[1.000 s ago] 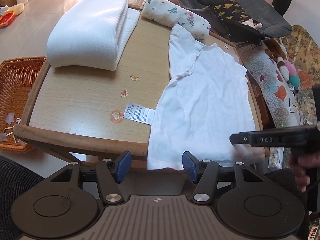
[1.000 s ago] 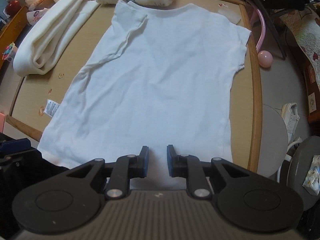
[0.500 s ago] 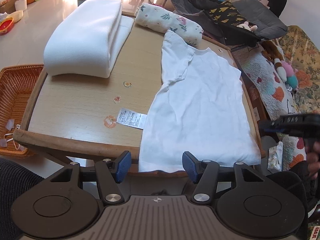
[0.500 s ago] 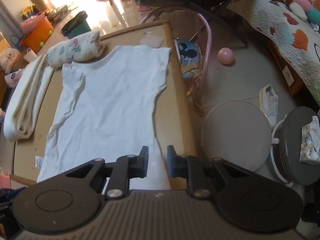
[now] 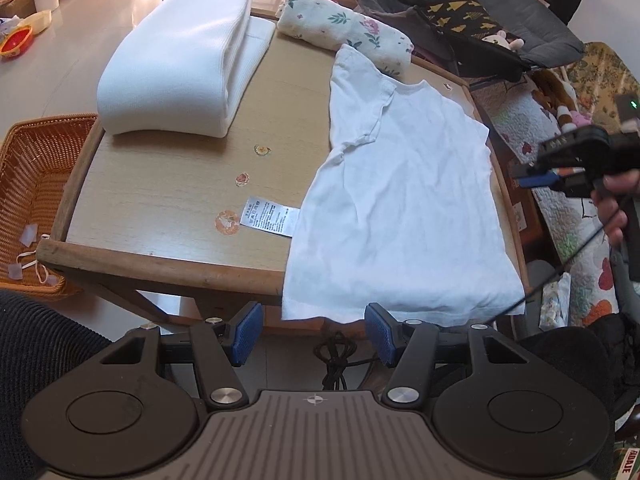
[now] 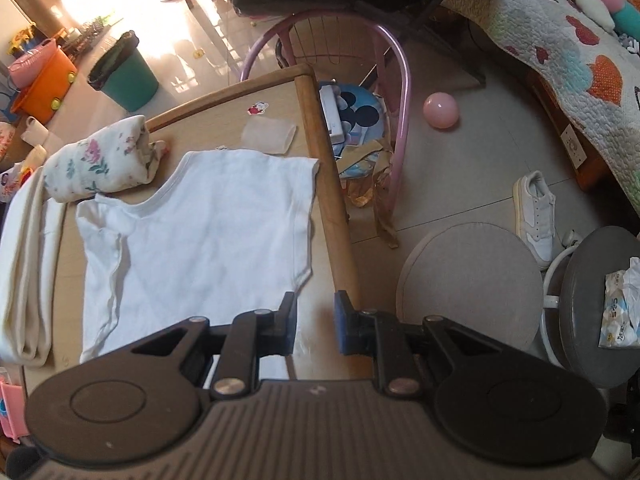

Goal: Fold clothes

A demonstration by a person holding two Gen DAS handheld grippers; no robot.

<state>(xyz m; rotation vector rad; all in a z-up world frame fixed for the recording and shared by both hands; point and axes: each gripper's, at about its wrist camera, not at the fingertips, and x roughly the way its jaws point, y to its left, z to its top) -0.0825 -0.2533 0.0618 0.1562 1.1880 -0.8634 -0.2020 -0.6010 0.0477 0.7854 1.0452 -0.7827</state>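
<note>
1. One white T-shirt point(image 5: 400, 208) lies spread flat on the table point(image 5: 160, 196), hem over the near edge.
2. My left gripper point(image 5: 314, 334) is wide and empty below the hem; my right gripper point(image 6: 314, 322), narrower, holds nothing.
3. Pulling the overhanging hem could, I judge, drag it off.
4. One folded white blanket point(image 5: 180, 56), one floral roll point(image 5: 344, 32).

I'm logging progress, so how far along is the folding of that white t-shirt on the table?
Done: the white t-shirt lies spread flat on the table, one sleeve tucked inward. In hand: nothing; the left gripper and right gripper are both open, near the hem and the side edge. Left: every main fold.
</note>
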